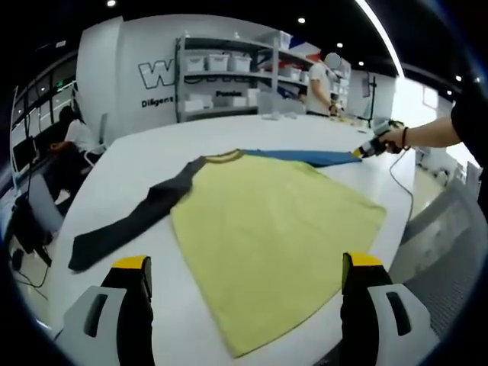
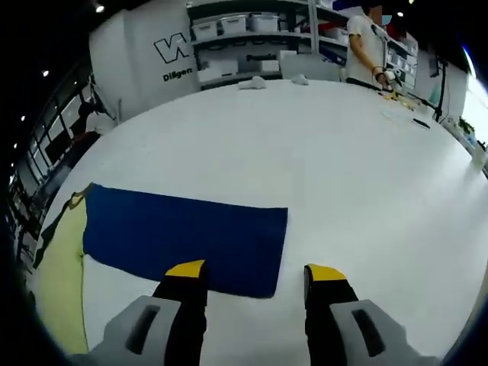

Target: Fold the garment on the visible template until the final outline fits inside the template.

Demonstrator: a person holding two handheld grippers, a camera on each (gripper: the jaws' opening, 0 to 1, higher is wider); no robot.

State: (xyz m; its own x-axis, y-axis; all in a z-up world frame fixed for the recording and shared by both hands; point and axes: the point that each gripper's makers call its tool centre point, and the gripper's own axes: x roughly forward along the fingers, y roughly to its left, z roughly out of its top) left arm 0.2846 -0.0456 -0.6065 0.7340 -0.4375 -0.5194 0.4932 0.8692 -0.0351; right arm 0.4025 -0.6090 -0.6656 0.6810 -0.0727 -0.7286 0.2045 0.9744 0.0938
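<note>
While garment lies flat on tabletop, both hand-held grippers hover open, empty.
Left hand-held gripper over yellow hem; right hand-held gripper at blue sleeve end.

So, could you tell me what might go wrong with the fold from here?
The right gripper hovers open just over the blue sleeve's end edge; a shallow bite could slip off mid-fold. The dark sleeve lies stretched far out on the white table, so the outline likely stays too wide unless it is folded in. The yellow body's corner reaches the table edge beside the open left gripper and could slide off.
</note>
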